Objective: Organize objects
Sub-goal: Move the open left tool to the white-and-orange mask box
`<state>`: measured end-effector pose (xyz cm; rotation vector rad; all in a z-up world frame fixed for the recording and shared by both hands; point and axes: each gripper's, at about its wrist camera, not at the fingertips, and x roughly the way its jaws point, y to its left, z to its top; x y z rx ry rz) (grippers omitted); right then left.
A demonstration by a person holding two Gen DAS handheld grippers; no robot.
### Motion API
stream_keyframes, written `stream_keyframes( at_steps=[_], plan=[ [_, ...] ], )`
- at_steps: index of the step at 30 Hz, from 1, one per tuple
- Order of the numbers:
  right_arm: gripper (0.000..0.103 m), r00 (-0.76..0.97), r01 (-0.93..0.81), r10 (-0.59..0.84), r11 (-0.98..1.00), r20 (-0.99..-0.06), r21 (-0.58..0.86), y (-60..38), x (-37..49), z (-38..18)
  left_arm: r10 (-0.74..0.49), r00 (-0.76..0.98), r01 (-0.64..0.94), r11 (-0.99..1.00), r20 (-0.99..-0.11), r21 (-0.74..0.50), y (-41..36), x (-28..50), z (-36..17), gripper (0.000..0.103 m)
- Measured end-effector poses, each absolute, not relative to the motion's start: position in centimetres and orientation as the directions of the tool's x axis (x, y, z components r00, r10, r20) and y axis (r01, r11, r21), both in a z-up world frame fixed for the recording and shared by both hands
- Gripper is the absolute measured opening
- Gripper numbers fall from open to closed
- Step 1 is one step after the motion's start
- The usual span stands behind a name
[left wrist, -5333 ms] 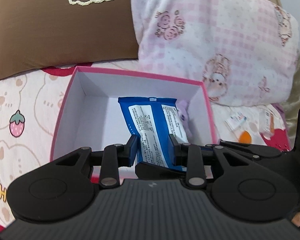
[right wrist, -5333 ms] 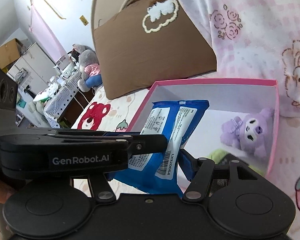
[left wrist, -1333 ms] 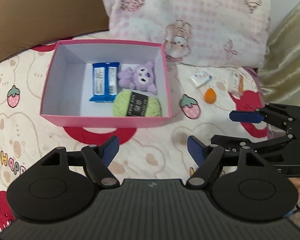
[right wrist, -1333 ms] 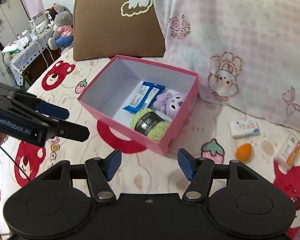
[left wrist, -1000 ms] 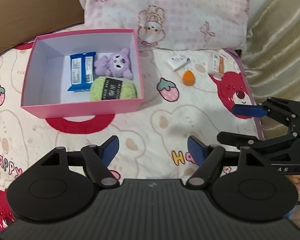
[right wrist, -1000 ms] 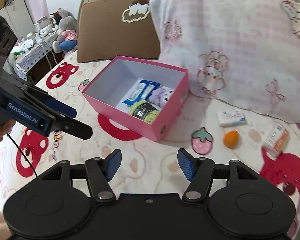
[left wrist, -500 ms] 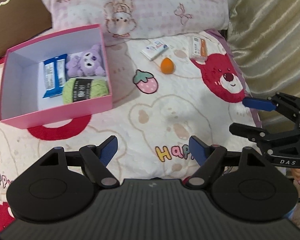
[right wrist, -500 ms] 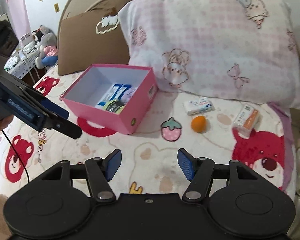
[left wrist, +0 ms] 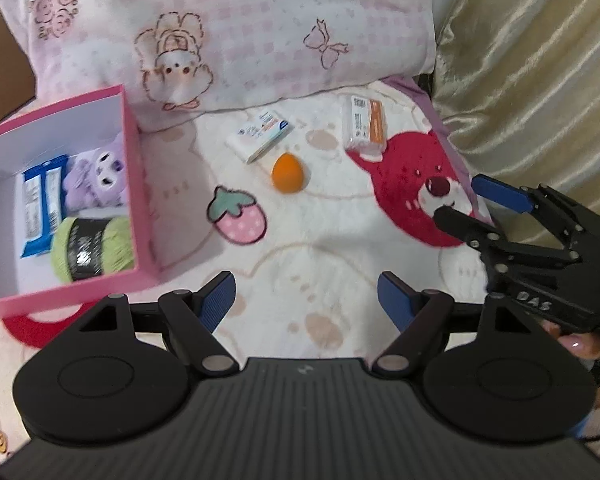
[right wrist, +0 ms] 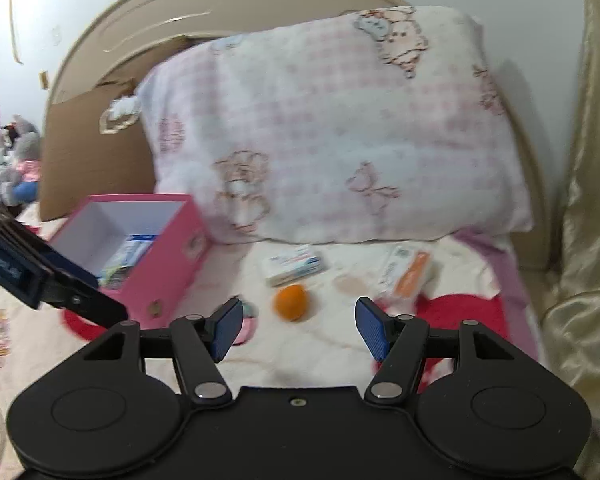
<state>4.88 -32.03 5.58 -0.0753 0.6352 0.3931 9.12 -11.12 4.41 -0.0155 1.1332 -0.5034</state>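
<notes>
Just beyond the right claw point(right wrist: 299, 330), orange sponge point(right wrist: 291, 302) on blanket, jaws wide, empty

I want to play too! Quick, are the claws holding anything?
Left claw: open, holding nothing.
Right claw: open, holding nothing.

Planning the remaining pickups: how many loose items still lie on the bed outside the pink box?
3: a white-blue packet below the pillow, an orange egg-shaped sponge just in front of it, and an orange-white packet further right. Others may be out of view.
</notes>
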Motion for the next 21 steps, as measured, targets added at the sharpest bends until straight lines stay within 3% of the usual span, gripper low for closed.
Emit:
stream_keyframes(
  at_steps=[11,15,21],
  plan=[
    [0.069,0.696,-0.342,0.382,0.921,-0.608,0.186,-33.4,9.9,2.8,-0.448,0.355,0.363,0.875,-0.820,-0.321,-14.1,14.1,2.7,0.077],
    [0.082,0.691,-0.322,0.378,0.924,-0.616,0.206,-33.8,11.2,2.3,-0.454,0.353,0.361,0.873,-0.818,-0.329,-15.2,15.8,2.1,0.077],
    [0.086,0.737,-0.301,0.330,0.942,-0.590,0.151,-32.9,13.5,1.3,-0.498,0.366,0.350,0.856,-0.786,-0.380,-17.1,18.3,0.1,0.076]
  ],
)
